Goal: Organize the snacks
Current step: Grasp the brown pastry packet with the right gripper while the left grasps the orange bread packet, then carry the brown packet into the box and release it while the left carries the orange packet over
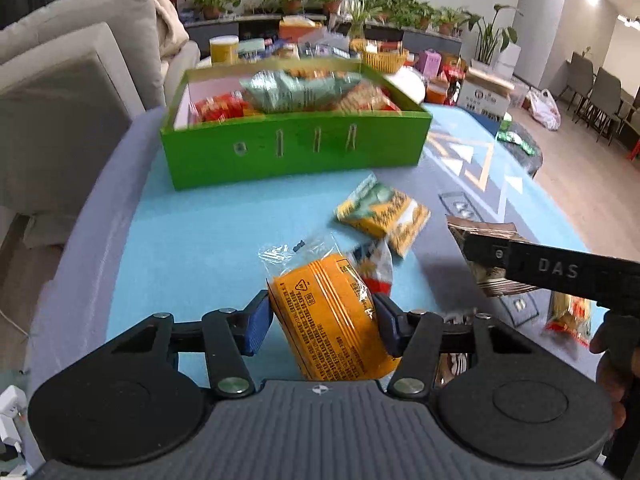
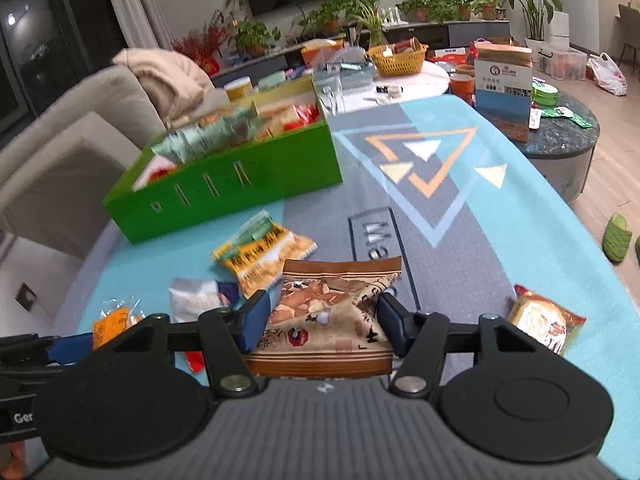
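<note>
Left gripper (image 1: 322, 320): fingers (image 1: 256, 326) closed partway, blue pads pressed against both sides of an orange packet (image 1: 332, 320), which sat tilted between them. Gripper pointed forward and slightly down.

Right gripper (image 2: 322, 322): fingers (image 2: 254, 324) likewise closed partway, pads clamped on either side of a brown patterned packet (image 2: 332, 312). In the left wrist view the right gripper's black body entered from the right, at about the same height, with part of the holding hand (image 1: 612, 364) visible at the frame edge. The two grippers were side by side, near each other, not touching.
</note>
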Tool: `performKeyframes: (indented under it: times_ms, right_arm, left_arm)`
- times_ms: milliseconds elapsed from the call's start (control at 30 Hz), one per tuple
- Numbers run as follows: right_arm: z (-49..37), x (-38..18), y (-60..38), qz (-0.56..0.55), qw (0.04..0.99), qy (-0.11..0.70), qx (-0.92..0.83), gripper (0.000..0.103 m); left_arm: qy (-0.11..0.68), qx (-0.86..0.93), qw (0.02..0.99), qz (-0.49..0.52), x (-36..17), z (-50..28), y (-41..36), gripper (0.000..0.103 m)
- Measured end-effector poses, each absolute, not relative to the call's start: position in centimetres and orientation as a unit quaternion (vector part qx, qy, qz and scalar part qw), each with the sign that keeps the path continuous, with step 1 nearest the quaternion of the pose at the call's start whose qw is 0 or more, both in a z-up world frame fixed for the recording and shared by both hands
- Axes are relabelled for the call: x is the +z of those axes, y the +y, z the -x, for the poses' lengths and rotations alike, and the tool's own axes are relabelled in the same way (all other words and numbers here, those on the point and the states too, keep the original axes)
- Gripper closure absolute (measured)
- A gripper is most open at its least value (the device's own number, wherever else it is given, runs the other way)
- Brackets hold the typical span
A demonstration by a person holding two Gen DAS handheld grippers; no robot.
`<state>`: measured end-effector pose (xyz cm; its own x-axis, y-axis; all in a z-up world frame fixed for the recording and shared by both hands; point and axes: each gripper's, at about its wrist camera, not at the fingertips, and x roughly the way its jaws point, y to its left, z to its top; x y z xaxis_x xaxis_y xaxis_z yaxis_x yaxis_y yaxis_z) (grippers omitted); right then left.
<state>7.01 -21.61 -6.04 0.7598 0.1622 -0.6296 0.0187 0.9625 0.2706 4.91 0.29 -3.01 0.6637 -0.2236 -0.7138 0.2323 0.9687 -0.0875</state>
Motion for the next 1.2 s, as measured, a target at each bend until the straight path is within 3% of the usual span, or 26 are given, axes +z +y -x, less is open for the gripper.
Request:
performKeyframes:
  times_ms: [667,867,933,967,1200]
  right_arm:
    - [-10.3,1.8,-18.9,-0.115,0.961,0.237,0.085,0.04]
    - [-11.2,2.3,-17.9,-0.109,0.964,0.225,0.093,0.04]
    - [-11.1,1.9,-18.1,-0.111,0.963,0.228,0.095,0.04]
    - [-11.2,1.5,-18.2,-0.112,0.961,0.233,0.094,0.04]
    - [-11.8,0.1,-17.8,-0.114,0.954,0.262,0.09,0.04]
  left_arm:
    - [0.267,-0.115,0.957,-0.021,5.7,-7.7,2.0,0.054]
    - [0.275,-0.099,0.956,-0.023,5.9,-9.7,2.8,0.053]
    - [0.282,-0.104,0.953,-0.025,4.7,-9.4,3.3,0.033]
    - [0.293,-0.109,0.949,-0.028,3.8,-9.5,3.5,0.029]
    - [0.377,-0.06,0.924,-0.002,-1.2,-13.9,4.1,0.028]
